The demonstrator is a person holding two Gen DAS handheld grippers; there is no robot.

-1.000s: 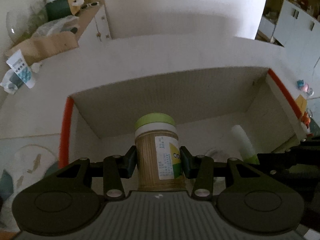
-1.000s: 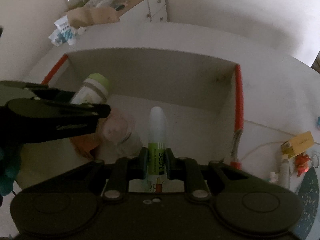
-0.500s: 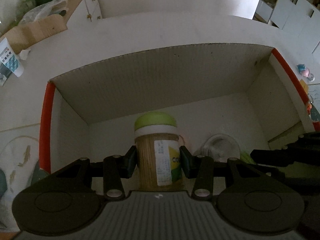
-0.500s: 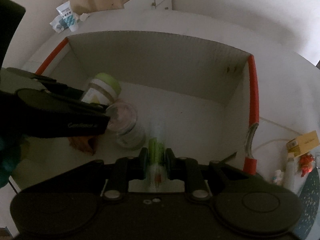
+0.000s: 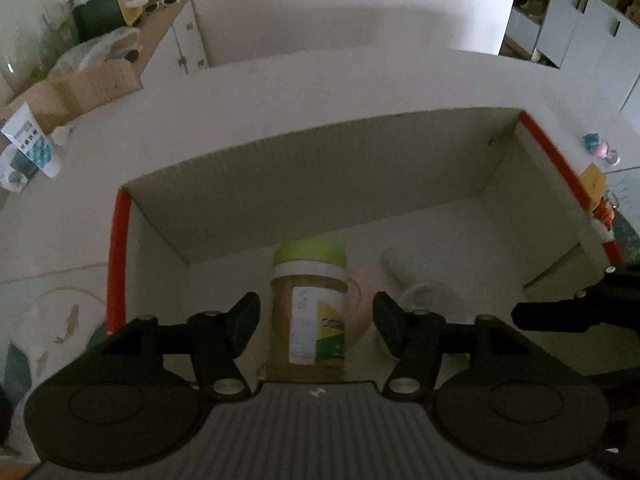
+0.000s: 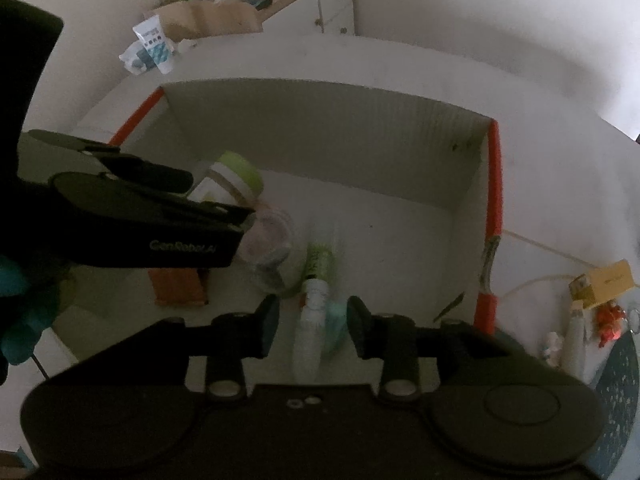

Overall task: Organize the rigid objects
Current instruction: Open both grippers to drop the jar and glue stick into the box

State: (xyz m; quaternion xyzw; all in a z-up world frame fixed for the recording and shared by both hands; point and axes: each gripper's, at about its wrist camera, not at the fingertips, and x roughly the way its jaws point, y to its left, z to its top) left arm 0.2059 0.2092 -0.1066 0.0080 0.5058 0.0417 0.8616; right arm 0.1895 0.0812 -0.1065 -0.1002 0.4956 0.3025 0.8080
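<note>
While both grippers hang over a white box (image 5: 320, 176) w/ red edges, the jar (image 5: 308, 304) stands upright, green lid up, between the left gripper (image 5: 316, 320)'s opening jaws, untouched. Right gripper (image 6: 312, 320) is opening too; the tube (image 6: 314, 312) lies on the box floor below, long axis running away from camera. "GenRobot.AI" reads on the left gripper.

The room is dim, with plain pale walls (image 5: 340, 4). A low white cabinet (image 5: 186, 40) with a wooden top stands against the wall, cluttered with bags, sunglasses (image 5: 164, 2) and a dark green box (image 5: 98, 16). White cupboards (image 5: 592, 36) line the far right. The white table (image 5: 320, 92) catches soft light.
</note>
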